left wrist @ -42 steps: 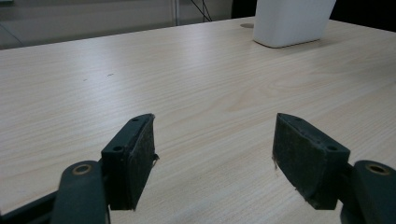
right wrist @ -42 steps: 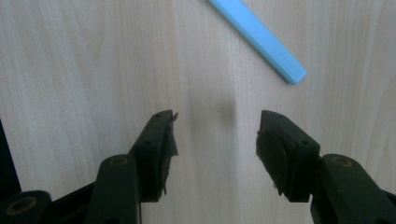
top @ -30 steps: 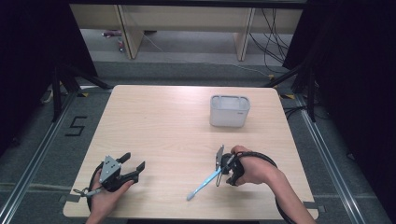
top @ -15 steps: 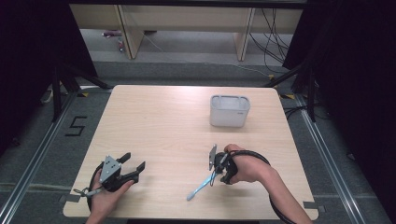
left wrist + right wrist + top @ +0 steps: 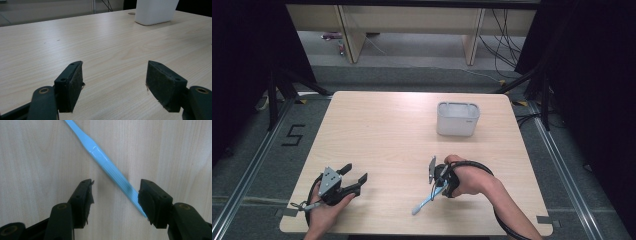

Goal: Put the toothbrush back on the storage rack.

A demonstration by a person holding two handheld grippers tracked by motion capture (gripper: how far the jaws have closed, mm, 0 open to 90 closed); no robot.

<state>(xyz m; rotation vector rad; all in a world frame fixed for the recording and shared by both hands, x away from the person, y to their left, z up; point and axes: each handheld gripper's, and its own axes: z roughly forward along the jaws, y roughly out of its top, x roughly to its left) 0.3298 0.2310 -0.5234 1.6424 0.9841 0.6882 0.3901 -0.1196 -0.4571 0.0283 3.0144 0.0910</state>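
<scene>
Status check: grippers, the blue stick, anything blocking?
Right gripper open, pointing down over the blue stick, fingers either side, not gripping. Left gripper open, idle, low over the table. White bin stands apart at the far side; nothing blocking.

Left hand-held gripper [image 5: 354, 181]: black body, grey three-cornered plate on top, black cable w/ metal fitting at rear. Right hand-held gripper [image 5: 438, 181]: black, grey plate, black cable looped along forearm. Jaws: black, screw holes, worn dark pads [image 5: 76, 83]. No sleeves.
</scene>
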